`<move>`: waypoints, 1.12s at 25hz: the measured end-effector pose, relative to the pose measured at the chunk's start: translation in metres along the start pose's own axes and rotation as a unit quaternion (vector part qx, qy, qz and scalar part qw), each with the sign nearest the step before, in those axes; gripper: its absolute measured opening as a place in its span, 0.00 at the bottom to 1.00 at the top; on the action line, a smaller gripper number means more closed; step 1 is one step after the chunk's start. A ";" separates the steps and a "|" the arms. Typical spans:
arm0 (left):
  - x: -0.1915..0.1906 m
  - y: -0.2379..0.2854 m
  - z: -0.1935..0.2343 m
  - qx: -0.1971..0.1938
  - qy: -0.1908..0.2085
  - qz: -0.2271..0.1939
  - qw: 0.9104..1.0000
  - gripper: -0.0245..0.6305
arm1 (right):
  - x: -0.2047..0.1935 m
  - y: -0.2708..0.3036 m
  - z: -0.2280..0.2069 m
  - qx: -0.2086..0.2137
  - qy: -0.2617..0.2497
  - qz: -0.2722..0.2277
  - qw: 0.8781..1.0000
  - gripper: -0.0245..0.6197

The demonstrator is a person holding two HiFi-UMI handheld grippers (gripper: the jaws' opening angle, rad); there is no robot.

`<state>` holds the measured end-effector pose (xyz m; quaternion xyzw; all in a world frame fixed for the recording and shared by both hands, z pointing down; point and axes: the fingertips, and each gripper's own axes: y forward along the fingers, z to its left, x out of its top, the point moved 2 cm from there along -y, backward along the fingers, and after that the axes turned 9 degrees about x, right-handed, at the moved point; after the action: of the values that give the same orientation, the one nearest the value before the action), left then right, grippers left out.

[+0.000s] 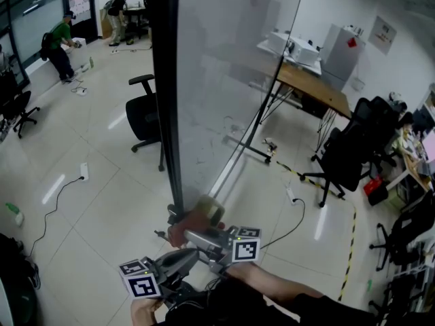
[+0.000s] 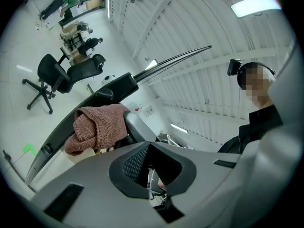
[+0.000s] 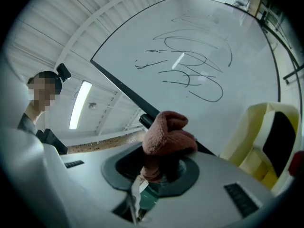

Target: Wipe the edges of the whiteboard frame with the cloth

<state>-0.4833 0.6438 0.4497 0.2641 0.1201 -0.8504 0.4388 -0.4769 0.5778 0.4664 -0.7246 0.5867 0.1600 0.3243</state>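
The whiteboard [image 1: 231,66] stands edge-on in front of me, its black frame [image 1: 165,94] running up the near side. A reddish-brown cloth [image 1: 192,224] is bunched at the foot of that frame. My right gripper [image 1: 198,236] is shut on the cloth [image 3: 167,136], which rests against the black frame edge [image 3: 122,90] below the scribbled board face [image 3: 199,56]. My left gripper [image 1: 178,258] sits just below and left of it, with nothing in its jaws [image 2: 152,170]. The left gripper view shows the cloth [image 2: 95,126] pressed on the frame [image 2: 97,96].
A cream and black part [image 3: 268,141] stands close on the right of the cloth. Black office chairs [image 1: 144,117] [image 1: 346,156] flank the board, and a wooden desk [image 1: 309,83] lies behind it. Cables [image 1: 54,195] trail on the tiled floor. People [image 1: 60,45] stand far off.
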 end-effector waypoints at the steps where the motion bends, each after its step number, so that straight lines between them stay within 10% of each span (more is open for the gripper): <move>1: 0.004 0.000 -0.004 -0.003 0.004 -0.001 1.000 0.03 | 0.004 0.002 0.005 0.003 -0.001 -0.002 1.000 0.17; 13: 0.036 0.002 -0.058 -0.051 0.062 -0.013 0.997 0.03 | 0.055 0.025 0.060 0.046 -0.045 -0.040 0.997 0.17; 28: 0.065 -0.002 -0.087 -0.072 0.097 -0.030 0.992 0.03 | 0.101 0.059 0.109 0.012 -0.223 -0.037 0.974 0.17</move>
<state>-0.4859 0.6383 0.3410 0.3097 0.2311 -0.8226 0.4171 -0.4902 0.5677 0.3077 -0.6884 0.4739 0.2984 0.4610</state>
